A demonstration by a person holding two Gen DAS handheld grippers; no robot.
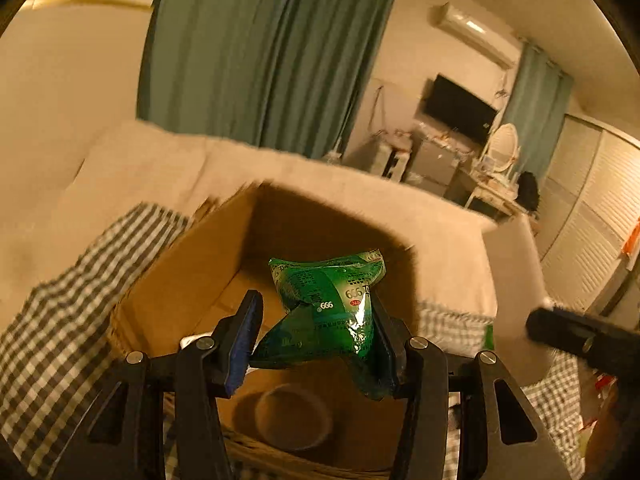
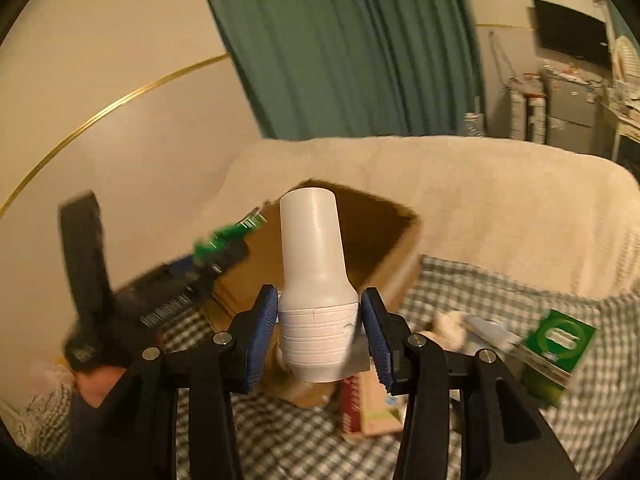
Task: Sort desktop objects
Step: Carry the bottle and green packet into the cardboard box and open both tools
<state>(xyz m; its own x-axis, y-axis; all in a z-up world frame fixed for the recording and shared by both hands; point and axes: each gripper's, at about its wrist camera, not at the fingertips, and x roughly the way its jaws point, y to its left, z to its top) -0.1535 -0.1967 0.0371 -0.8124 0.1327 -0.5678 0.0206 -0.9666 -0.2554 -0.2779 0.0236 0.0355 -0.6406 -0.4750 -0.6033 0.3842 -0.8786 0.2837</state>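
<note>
Overhead, packet [image 1: 328, 312] inside hand-held gripper [image 1: 316, 344].

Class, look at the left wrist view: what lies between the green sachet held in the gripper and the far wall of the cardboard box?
Nothing: in the left wrist view, only bare, shadowed box floor lies between the green sachet and the far wall of the cardboard box. The white bowl sits nearer the camera.

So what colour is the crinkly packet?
Green with white print; the packet shows best in the left wrist view.
</note>
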